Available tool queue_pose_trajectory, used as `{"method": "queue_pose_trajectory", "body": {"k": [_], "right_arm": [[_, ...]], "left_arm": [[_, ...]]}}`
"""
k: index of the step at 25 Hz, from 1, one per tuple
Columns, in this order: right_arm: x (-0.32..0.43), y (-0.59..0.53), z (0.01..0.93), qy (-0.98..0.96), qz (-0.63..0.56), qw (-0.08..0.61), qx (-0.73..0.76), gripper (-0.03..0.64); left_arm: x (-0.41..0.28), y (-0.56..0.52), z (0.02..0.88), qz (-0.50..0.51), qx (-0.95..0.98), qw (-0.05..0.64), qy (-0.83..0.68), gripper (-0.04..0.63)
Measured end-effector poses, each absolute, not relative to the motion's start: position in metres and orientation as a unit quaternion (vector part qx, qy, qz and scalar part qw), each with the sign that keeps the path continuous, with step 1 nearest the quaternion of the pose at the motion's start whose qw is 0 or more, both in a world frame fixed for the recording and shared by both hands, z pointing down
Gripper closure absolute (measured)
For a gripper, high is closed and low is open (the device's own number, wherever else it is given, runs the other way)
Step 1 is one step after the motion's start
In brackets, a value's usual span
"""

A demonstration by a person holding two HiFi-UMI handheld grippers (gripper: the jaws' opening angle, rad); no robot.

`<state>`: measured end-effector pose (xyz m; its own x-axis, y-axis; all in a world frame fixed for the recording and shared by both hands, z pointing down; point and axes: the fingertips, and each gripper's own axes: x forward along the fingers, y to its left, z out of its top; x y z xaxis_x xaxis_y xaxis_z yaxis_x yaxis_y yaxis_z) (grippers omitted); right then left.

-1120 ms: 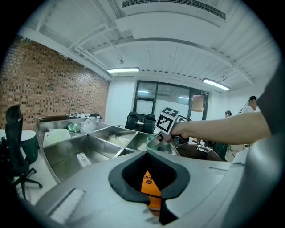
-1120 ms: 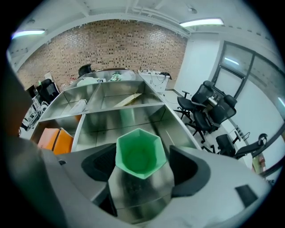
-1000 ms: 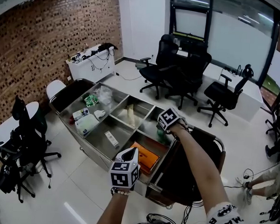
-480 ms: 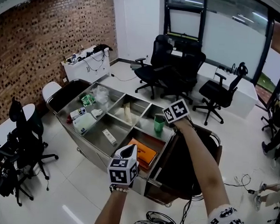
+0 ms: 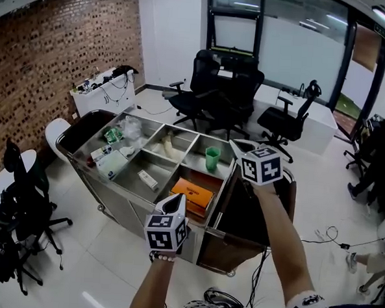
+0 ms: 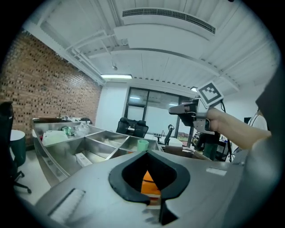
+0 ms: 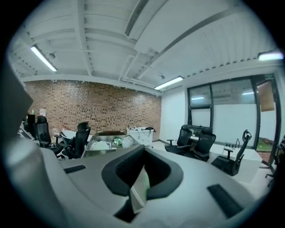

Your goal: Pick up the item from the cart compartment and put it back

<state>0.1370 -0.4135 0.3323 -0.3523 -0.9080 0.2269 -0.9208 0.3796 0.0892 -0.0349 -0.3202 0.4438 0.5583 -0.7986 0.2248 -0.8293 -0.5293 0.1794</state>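
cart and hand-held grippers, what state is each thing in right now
green cup: upright, standing free in the far right compartment of the cart
orange item: lying flat, near right compartment
white box: lying flat, near middle compartment
left hand-held gripper: shut, empty
right hand-held gripper: jaws just closed, shut with nothing between them, clear of the cup
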Motion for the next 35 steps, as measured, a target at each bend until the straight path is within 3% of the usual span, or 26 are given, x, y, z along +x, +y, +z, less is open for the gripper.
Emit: {"method": "queue_pose_trajectory", "body": {"k": [19, 35], "right_arm": [[0.123, -0.195, 0.396, -0.818, -0.009, 0.118, 0.563, 0.615], [0.147, -0.138, 0.439, -0.848, 0.051, 0.082, 0.520, 0.609]], "left_arm": [[-0.039, -0.205, 0.468, 0.040, 0.875, 0.129, -0.466, 0.594], [-0.001, -0.153, 0.474, 0.032, 0.860, 0.132, -0.491, 0.594]]}}
